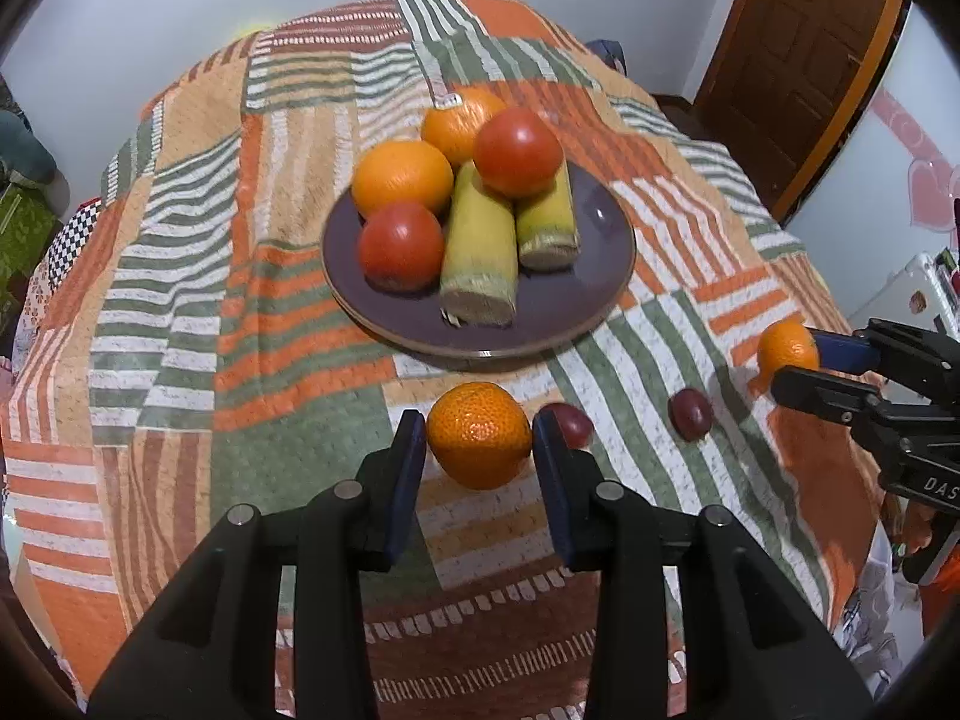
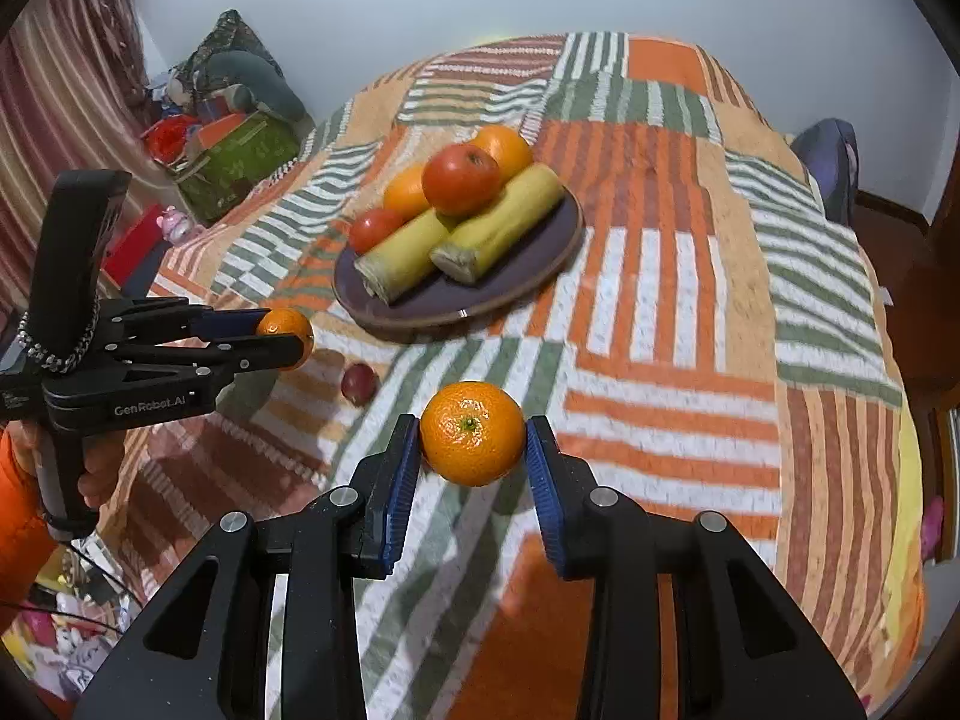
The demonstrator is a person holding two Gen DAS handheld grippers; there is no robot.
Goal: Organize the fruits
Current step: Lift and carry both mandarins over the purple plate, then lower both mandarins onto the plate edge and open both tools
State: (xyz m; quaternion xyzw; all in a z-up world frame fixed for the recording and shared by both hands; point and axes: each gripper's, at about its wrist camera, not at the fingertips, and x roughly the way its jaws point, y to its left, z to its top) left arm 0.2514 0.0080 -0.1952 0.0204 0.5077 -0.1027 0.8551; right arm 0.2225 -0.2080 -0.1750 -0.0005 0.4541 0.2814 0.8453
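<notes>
The purple plate (image 1: 600, 252) in the middle of the quilt-covered bed (image 1: 180, 300) already carries a good heap: two oranges (image 1: 402, 177) at its far side, two tomatoes (image 1: 519, 150), one perched on top, and two cut lengths of sugarcane (image 1: 480, 252) lying side by side. So the sorting looks well under way, to my eye more than half done.

Both tongs are closed on fruit. The left tongs (image 1: 480, 438) pinch a mandarin (image 1: 478, 435) between the blue pads (image 1: 411, 450), held just clear of the quilt on the near side of the plate. The right tongs (image 2: 474, 438) grip a second mandarin (image 2: 472, 432) the same way, also near the plate's front edge and off to its right.

What is left, as far as I can see, is setting those two down on the plate and then fetching the two small dark red fruits (image 1: 690, 414), plums perhaps, lying on the quilt between the tongs.

The plate's open space is at the front and right; the piled tomato looks easy to knock. A wooden door (image 1: 798, 60) and floor clutter (image 2: 228, 144) lie well away from the plate.
</notes>
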